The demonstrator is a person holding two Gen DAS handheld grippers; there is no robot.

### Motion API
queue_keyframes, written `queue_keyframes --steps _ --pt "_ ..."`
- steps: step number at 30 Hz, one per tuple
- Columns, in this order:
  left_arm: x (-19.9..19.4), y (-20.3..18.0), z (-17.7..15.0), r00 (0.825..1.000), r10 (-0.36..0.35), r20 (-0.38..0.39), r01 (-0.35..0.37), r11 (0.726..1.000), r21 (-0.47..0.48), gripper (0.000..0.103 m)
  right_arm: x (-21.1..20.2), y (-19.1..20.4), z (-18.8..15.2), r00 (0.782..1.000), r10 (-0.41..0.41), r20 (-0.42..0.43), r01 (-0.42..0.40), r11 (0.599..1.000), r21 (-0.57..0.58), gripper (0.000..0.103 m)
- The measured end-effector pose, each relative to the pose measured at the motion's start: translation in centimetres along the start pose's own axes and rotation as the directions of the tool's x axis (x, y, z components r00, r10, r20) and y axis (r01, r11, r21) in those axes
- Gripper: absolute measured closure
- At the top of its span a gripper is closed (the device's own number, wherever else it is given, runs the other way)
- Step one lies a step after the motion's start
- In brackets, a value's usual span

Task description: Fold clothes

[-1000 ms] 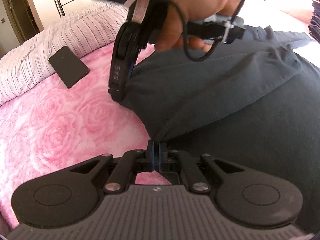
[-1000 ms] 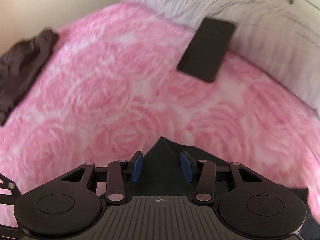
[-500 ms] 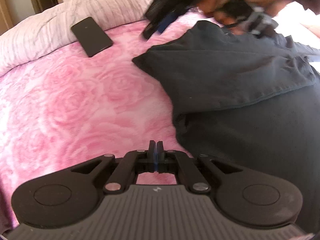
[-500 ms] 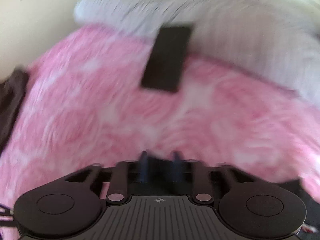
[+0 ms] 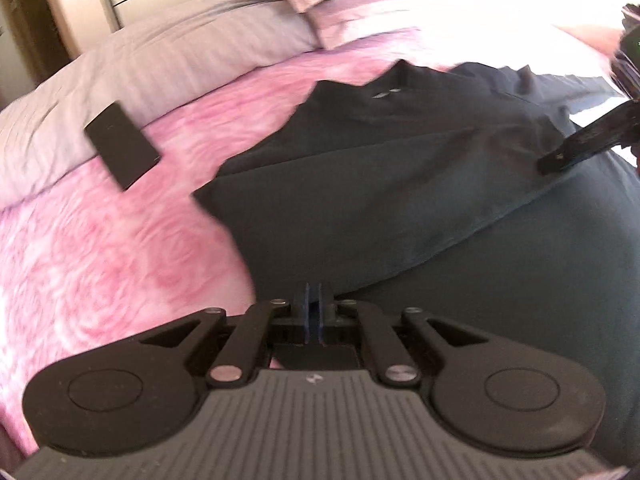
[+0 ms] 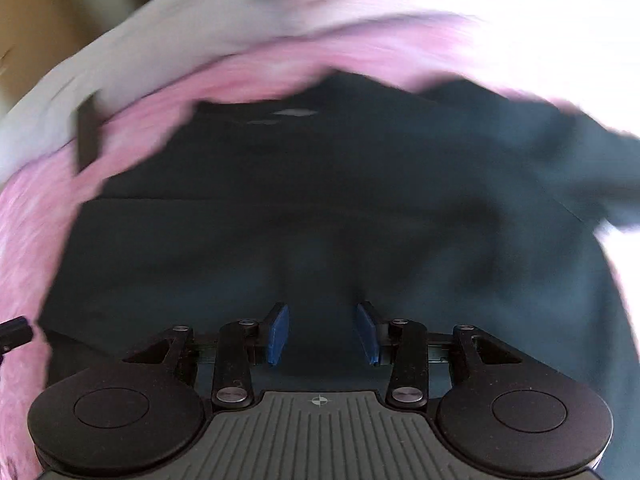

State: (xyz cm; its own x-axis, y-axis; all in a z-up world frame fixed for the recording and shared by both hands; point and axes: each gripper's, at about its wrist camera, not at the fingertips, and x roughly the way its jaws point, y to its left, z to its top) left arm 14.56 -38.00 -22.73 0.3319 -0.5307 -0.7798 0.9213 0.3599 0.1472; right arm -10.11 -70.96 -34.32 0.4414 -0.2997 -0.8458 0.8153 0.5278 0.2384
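Pink rose-patterned bed [image 5: 100, 248] carries the dark shirt [image 5: 400, 184], spread from lower centre to upper right. Left hand-held gripper [image 5: 314, 312] is clenched at its near edge; right hand-held gripper [image 6: 322, 334], released, now hangs over the shirt, no longer at the folded sleeve's corner.

Left hand-held gripper [image 5: 314, 296] closed; right hand-held gripper [image 6: 322, 334] parted.
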Motion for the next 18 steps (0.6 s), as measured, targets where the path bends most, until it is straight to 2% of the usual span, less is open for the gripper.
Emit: queue_keyframes --steps 3,7,13,18 --pt "-0.1 -2.2 0.8 1.0 -0.006 -0.009 0.006 0.998 0.057 0.099 -2.3 -4.5 -1.6 1.0 -0.01 0.016 0.008 0.996 0.089 0.061" --pt "-0.3 -4.8 2.0 1.0 -0.012 -0.021 0.014 0.992 0.128 0.095 -4.3 -7.7 -2.2 0.998 -0.06 0.004 0.059 0.99 0.131 0.061" --pt "-1.3 -7.1 3.9 0.998 -0.058 -0.019 0.061 0.975 0.213 0.083 -7.8 -10.3 -2.7 0.995 -0.094 0.027 0.087 0.977 0.197 0.061" --pt "-0.7 -8.1 5.1 0.994 -0.112 -0.01 0.111 0.956 0.272 0.078 -12.1 -12.7 -3.0 0.981 -0.169 0.092 0.132 0.94 0.314 0.061"
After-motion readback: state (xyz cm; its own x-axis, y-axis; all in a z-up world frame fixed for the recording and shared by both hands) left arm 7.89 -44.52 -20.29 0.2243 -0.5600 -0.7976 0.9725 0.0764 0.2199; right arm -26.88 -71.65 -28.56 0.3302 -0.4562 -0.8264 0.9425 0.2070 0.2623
